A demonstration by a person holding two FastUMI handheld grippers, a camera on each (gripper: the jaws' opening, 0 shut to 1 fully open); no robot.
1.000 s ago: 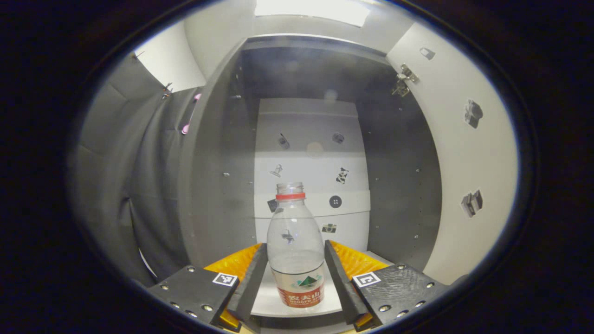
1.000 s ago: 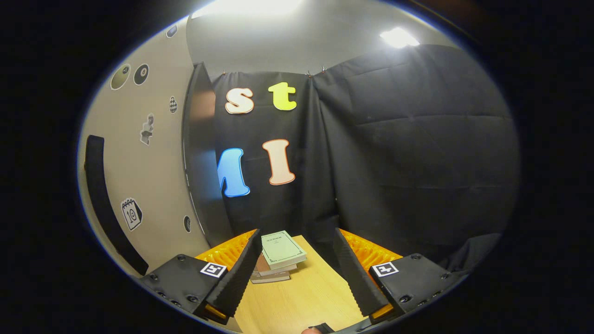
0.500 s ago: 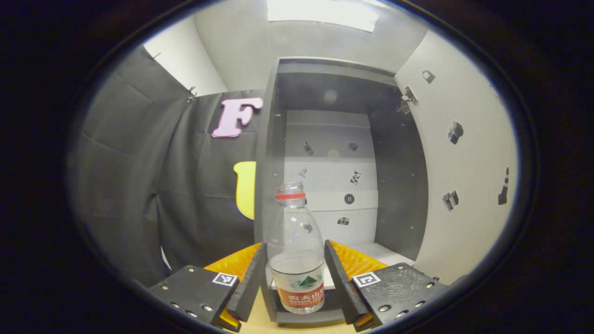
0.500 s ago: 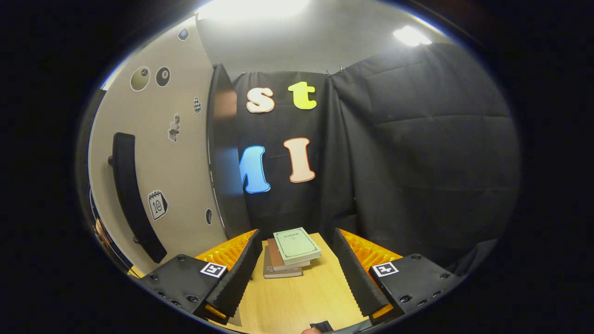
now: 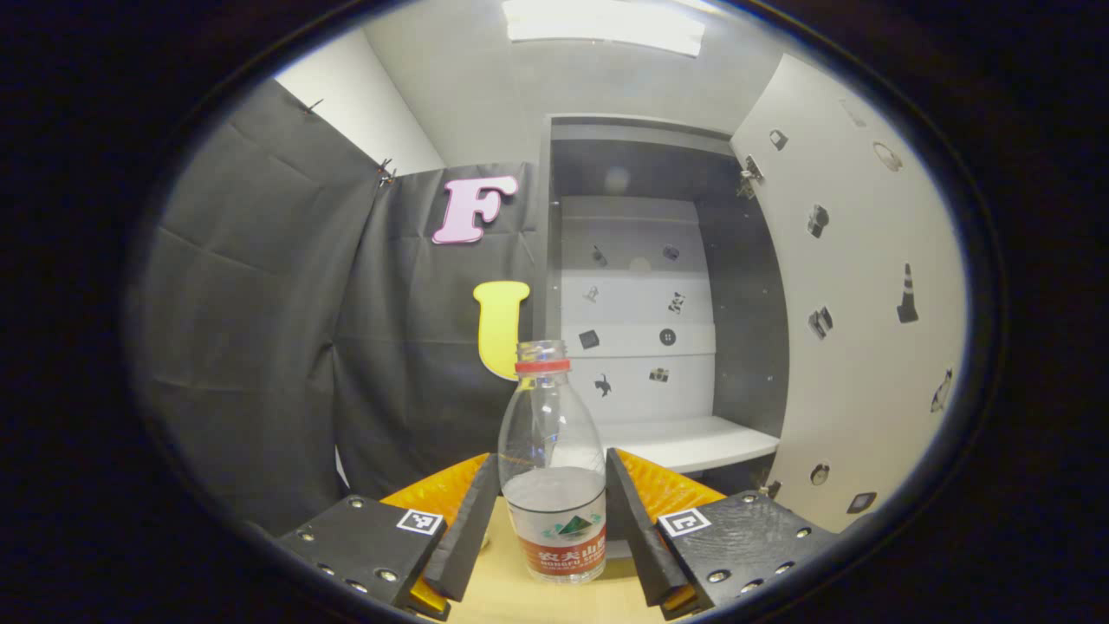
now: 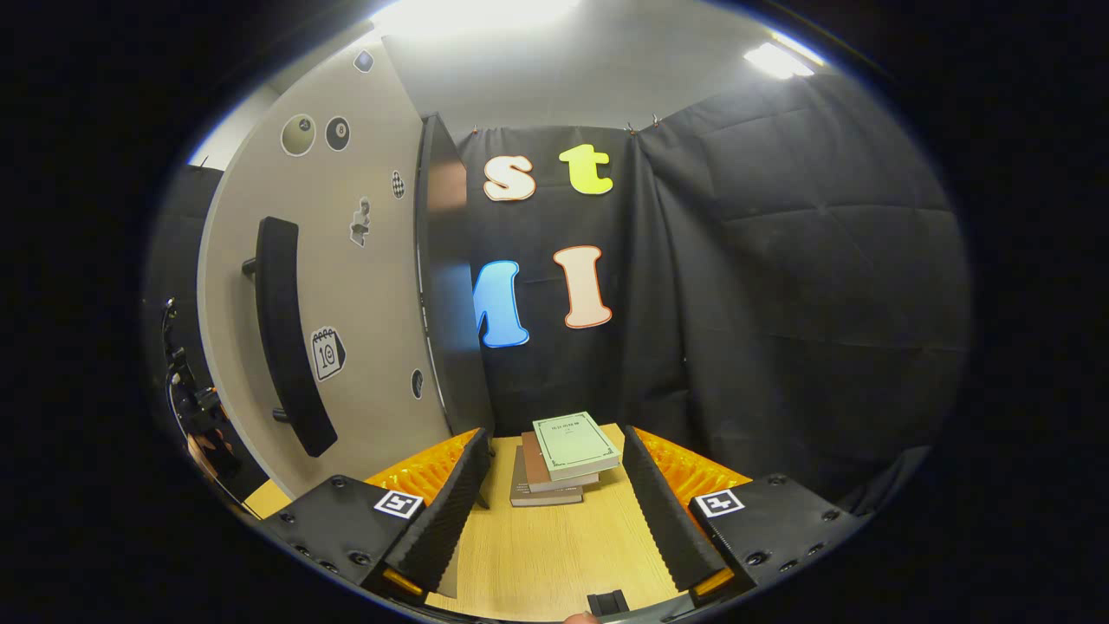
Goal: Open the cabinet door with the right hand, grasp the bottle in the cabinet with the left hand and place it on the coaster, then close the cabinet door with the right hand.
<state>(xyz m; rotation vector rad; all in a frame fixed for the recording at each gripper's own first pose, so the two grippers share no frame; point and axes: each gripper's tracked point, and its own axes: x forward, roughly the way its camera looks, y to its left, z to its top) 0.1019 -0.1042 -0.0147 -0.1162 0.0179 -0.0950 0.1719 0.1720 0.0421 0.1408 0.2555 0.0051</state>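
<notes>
In the left gripper view a clear plastic bottle (image 5: 552,468) with a red neck ring and a red-and-white label stands upright between the fingers of my left gripper (image 5: 552,520), which is shut on its lower body. The bottle is outside the cabinet (image 5: 645,347), above the wooden table (image 5: 511,598); whether it touches the table I cannot tell. The cabinet door (image 5: 858,303) stands wide open on the right. In the right gripper view my right gripper (image 6: 554,511) is open and holds nothing. The door's outer face (image 6: 346,286) with its dark bar handle (image 6: 286,338) is to its left.
A stack of books (image 6: 563,455) lies on the wooden table (image 6: 554,555) just beyond the right gripper's fingers. The cabinet's white shelf (image 5: 684,442) sits behind the bottle. Black cloth walls close in the booth on both sides.
My left gripper has drawn the bottle back out of the cabinet, which now looks smaller and farther right. The right gripper has backed off a little; the door handle shows more fully.
</notes>
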